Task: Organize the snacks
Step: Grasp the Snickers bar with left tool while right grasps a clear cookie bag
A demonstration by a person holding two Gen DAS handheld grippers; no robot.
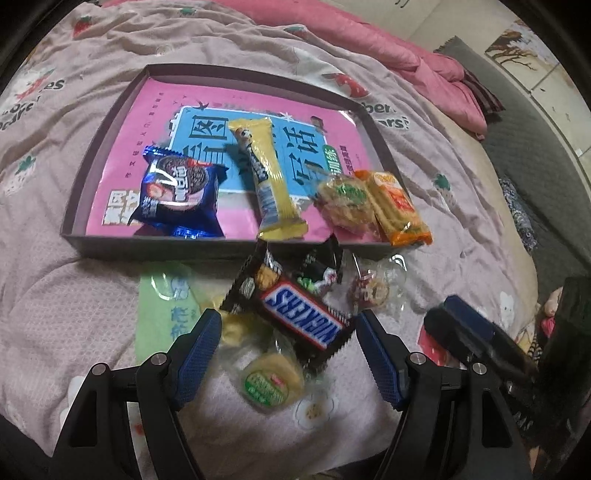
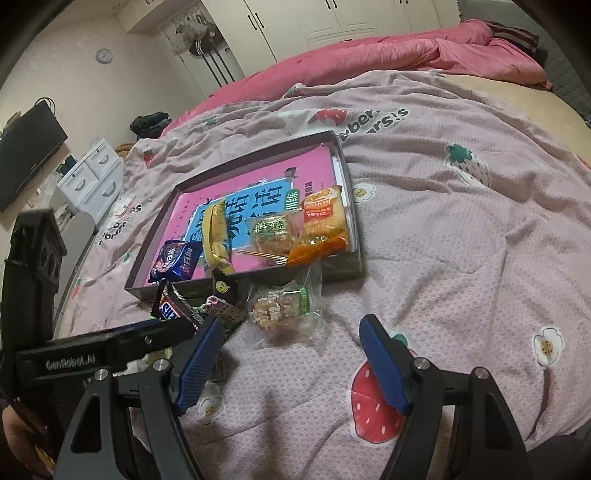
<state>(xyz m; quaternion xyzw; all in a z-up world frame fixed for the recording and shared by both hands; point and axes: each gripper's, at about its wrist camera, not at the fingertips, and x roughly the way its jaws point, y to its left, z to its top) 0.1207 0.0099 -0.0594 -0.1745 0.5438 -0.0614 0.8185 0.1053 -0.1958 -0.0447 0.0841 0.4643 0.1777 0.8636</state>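
four snacks already lie in the shallow tray (image 1: 70, 206) on the bed (image 2: 461, 240), likely gathered there as the sorting spot; a loose pile with the snickers bar (image 1: 306, 314) waits just outside its near wall. left tool (image 1: 286, 328) hangs over that pile, jaws apart and empty; right tool (image 2: 291, 336) likewise apart over bare blanket. tray's far half is free.

A bed fills the room — strawberry-print sheet (image 2: 461, 229), pink quilt (image 2: 369, 62) bunched behind. White wardrobes (image 2: 332, 18), a wall clock (image 2: 104, 55), white drawers (image 2: 92, 177) and a dark TV (image 2: 26, 155) line the cream walls.
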